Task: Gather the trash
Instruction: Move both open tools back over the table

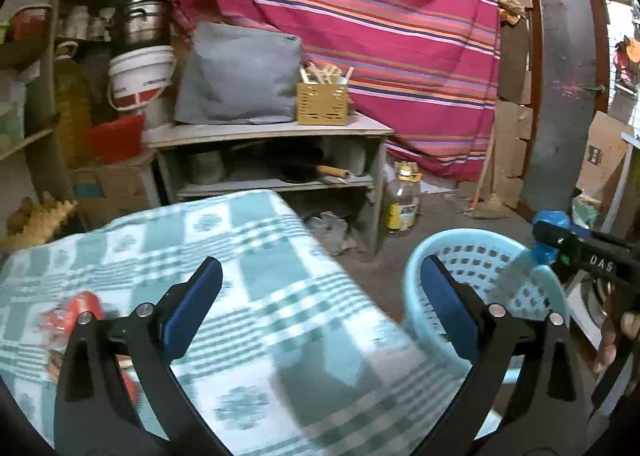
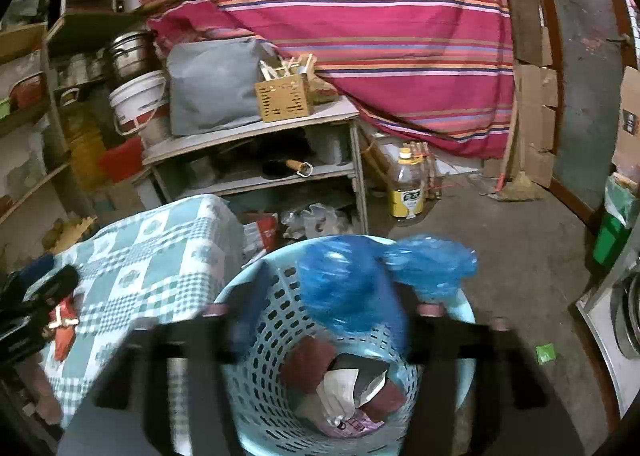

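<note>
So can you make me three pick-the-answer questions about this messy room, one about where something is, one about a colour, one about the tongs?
1. Where is the yellow-label bottle?
A on the floor
B in the basket
C on the checked cloth

2. What colour is the plastic bag over the basket?
A red
B blue
C white

3. How do the left tongs stand?
A shut on a can
B wide open, empty
C shut on the cloth

Answers:
1 A, it stands on the bare floor beside the shelf.
2 B, the crinkled bag is clearly blue.
3 B, both pads stand far apart with only the checked cloth behind them.
</note>
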Available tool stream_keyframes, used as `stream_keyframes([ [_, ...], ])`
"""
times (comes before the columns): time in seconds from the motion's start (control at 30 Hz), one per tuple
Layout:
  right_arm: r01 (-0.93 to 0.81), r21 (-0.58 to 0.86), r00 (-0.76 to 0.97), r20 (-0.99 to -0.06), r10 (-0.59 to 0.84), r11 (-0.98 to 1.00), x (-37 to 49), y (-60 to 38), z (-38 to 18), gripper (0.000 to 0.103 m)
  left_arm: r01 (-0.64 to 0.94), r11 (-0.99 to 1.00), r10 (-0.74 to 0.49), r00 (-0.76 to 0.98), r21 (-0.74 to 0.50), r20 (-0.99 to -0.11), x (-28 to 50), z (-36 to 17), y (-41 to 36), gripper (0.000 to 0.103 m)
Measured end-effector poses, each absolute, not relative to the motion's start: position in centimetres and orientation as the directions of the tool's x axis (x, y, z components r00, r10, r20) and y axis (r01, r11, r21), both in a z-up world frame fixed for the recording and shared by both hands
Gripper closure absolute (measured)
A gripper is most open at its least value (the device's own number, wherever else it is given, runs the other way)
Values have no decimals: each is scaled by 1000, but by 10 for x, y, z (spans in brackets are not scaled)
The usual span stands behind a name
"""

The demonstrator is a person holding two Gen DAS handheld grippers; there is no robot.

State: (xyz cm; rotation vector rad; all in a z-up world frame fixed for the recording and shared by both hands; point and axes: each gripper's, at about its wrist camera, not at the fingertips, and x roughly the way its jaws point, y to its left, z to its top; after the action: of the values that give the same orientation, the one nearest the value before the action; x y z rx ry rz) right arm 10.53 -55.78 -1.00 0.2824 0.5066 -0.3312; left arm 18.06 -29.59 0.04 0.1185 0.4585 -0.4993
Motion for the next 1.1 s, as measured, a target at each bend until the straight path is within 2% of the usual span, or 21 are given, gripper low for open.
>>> stream_keyframes([
  [0.1, 384, 172, 817, -521, -247, 907, 108, -553, -8, 31, 460, 888, -414, 797, -3, -439, 182, 7, -270, 6],
  [0.23, 371, 126, 822, -506, -262, 920, 110, -539, -3, 14, 415, 910, -371, 820, 7, -436, 183, 18, -233, 6],
  [0.33, 382, 96, 801, -530, -277, 919, 116, -536, -7, 13, 380, 925, -334, 838, 23, -433, 181, 24, -204, 6],
  [0.43, 395, 134, 793, -549, -264, 909, 117, -537, -10, 13, 345, 938, -295, 854, 43, -428, 177, 27, -180, 6],
  [0.6, 366, 122, 820, -511, -258, 923, 110, -512, 1, 13, 258, 965, -212, 887, 57, -411, 176, 26, -135, 6],
  [0.97, 205, -21, 871, -453, -192, 979, 96, -405, 22, 12, 188, 982, -157, 889, 31, -430, 167, 13, -71, 6],
  [1.1, 157, -7, 879, -454, -143, 988, 101, -374, 25, 12, 167, 985, -139, 892, 28, -431, 163, 9, -54, 6],
])
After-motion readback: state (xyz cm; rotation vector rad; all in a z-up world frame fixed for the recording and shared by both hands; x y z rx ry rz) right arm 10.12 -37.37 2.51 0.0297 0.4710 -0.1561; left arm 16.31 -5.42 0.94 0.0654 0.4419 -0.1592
